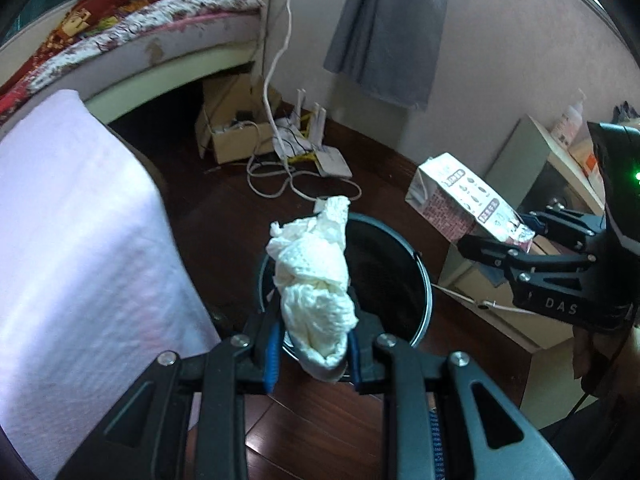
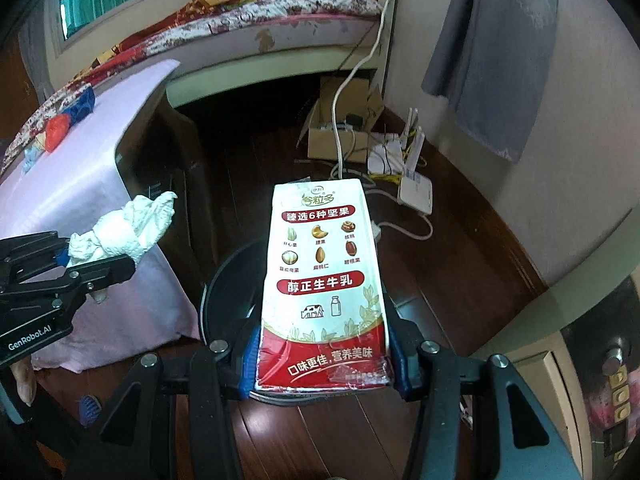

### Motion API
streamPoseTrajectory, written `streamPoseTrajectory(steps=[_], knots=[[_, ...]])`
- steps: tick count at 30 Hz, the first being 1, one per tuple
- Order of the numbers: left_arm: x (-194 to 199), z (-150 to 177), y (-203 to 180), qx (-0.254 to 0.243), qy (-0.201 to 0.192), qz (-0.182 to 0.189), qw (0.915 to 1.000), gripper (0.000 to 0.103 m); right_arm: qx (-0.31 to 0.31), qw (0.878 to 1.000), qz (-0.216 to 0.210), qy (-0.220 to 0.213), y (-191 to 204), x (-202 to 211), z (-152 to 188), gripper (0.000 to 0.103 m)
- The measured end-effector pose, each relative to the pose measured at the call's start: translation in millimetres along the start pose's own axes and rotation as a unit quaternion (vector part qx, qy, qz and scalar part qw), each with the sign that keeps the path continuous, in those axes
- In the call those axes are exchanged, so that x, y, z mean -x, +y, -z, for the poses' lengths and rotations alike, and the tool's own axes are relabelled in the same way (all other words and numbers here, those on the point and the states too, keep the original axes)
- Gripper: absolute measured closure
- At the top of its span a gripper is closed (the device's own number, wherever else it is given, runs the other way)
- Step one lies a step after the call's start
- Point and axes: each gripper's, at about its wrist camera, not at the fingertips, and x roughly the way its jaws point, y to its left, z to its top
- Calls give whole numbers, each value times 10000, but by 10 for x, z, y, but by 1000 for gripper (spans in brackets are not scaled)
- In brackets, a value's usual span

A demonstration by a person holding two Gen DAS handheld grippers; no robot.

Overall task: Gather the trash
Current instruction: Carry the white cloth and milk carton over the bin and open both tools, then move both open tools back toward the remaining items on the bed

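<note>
Dark wood floor (image 1: 224, 216) carries the bin (image 1: 400, 264) below both loads: left hand-held gripper (image 1: 314, 354) clamps crumpled tissue (image 1: 312, 276), right hand-held gripper (image 2: 322, 364) clamps milk carton (image 2: 324, 280), neither yet dropped.

right tongs (image 2: 322, 364) clamp milk carton (image 2: 324, 280) | above bin (image 2: 224, 300) | left tongs (image 2: 94, 256) grip tissue (image 2: 124, 228)

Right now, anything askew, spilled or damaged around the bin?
No spills. The red-and-white milk carton in the right gripper is dented at its bottom edge; crumpled white tissue in the left gripper over the round black bin.
</note>
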Motion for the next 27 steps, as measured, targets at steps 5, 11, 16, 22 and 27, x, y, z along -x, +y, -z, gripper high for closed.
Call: streamPoseTrajectory(steps=[5, 11, 16, 22, 27], knots=[[-227, 36, -61, -38, 273, 87, 9996, 76, 162, 9994, -41, 296, -2, -239, 104, 50], [-493, 50, -86, -121, 610, 193, 9979, 76, 539, 9967, -69, 601, 17, -521, 197, 50], [-707, 57, -91, -149, 877, 269, 9957, 76, 758, 9937, -217, 791, 71, -719, 236, 50], [-922, 78, -39, 43, 1149, 498, 9921, 68, 1081, 9886, -332, 991, 159, -890, 197, 50], [-805, 159, 170, 678, 738, 139, 9949, 6, 1361, 9859, 303, 925, 98, -982, 251, 0]])
